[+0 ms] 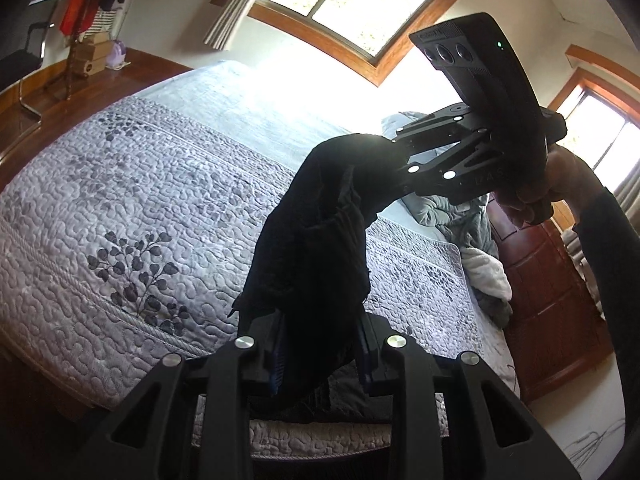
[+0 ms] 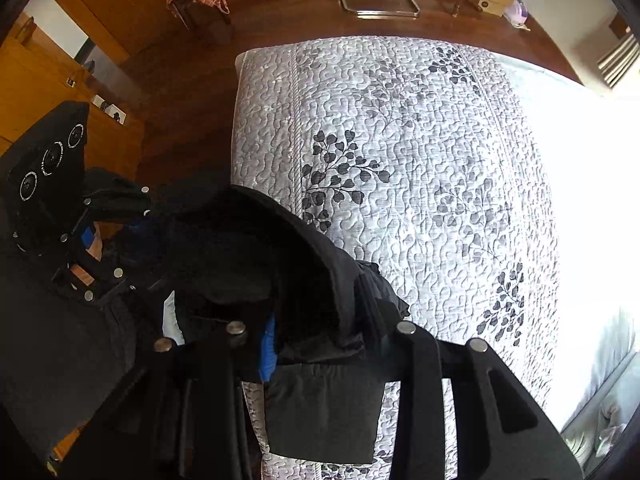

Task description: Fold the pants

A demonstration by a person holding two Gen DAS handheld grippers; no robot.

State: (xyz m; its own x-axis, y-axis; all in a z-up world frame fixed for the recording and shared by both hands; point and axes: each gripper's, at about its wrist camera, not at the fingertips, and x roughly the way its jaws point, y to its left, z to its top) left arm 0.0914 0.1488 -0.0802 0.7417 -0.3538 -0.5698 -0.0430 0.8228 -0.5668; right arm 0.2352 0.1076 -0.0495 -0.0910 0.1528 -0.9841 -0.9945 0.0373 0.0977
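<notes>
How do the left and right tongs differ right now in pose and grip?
Both are shut on the black pants.
1. In the left view, the right tongs pinch the cloth's top end; the left tongs clamp it lower down, so it hangs slack between them.
2. The left tongs are off the bed's left edge over the wooden floor; the right tongs are over the quilt.
</notes>
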